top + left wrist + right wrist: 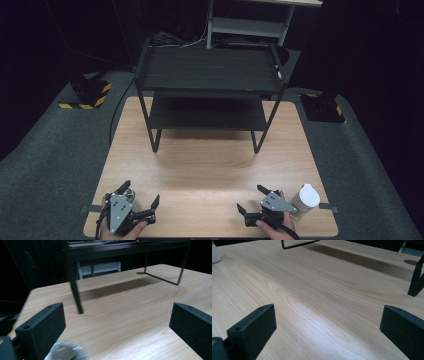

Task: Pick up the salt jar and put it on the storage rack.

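My left gripper [141, 194] rests at the table's near left corner, held by a hand, jaws wide open and nothing between them [117, 327]. A small silvery object [129, 194] sits just by its left jaw; it shows as a blur low in the left gripper view [66, 353]. Near the front right, my right gripper [250, 198] is also open and holds nothing [327, 327]. A white lidded cup [305, 199] stands upright just right of that hand, and its edge appears at the top left of the right gripper view [215, 253].
A black two-tier shelf rack [210, 70] stands on the far half of the wooden table [210, 165]. Its thin legs [77, 298] [417, 281] reach the tabletop ahead of both grippers. Grey carpet surrounds the table.
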`<state>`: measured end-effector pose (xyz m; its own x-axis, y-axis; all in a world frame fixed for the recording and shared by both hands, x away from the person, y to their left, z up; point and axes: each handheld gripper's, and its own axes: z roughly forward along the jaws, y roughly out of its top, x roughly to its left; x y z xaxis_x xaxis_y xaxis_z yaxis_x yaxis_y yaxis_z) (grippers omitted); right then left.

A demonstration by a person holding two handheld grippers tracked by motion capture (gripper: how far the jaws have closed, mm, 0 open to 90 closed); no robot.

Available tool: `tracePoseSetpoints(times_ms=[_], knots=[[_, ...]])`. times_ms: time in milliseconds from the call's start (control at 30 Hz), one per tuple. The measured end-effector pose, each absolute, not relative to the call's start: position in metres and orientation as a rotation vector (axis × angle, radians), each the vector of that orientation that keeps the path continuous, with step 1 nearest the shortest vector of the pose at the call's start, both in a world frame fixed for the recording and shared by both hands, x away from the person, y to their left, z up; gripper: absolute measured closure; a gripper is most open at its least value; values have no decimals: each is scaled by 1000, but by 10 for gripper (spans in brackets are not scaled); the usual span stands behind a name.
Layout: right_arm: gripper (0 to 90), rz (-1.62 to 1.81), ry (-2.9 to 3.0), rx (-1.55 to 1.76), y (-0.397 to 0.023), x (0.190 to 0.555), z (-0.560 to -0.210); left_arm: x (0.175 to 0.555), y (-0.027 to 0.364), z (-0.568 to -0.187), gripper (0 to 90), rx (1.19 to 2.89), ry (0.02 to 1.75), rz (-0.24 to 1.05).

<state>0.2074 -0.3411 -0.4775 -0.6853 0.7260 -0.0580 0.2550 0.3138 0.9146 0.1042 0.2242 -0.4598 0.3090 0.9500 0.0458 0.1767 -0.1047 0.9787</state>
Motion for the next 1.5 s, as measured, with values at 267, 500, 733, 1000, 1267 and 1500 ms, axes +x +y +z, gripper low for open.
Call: tracePoseSetpoints(times_ms=[267,500,733,1000,1267,1500], knots=[[4,1344,2121,862,-340,207,-477,94,242,-466,7,1524,1128,974],[4,1342,2124,858,-340,207,-477,93,250,-472,8,1524,1159,953],[4,1341,2124,855,-340,207,-477,99,252,-478,65,1543,1175,924],[4,1336,2126,850,-339,207,-477,100,257,-487,174,1533,1156,892],[4,1337,2126,849,-340,207,-477,98,260,-492,265,1515,1157,909],[4,1340,2124,853,-340,207,-477,97,262,-494,339,1506,1158,914]])
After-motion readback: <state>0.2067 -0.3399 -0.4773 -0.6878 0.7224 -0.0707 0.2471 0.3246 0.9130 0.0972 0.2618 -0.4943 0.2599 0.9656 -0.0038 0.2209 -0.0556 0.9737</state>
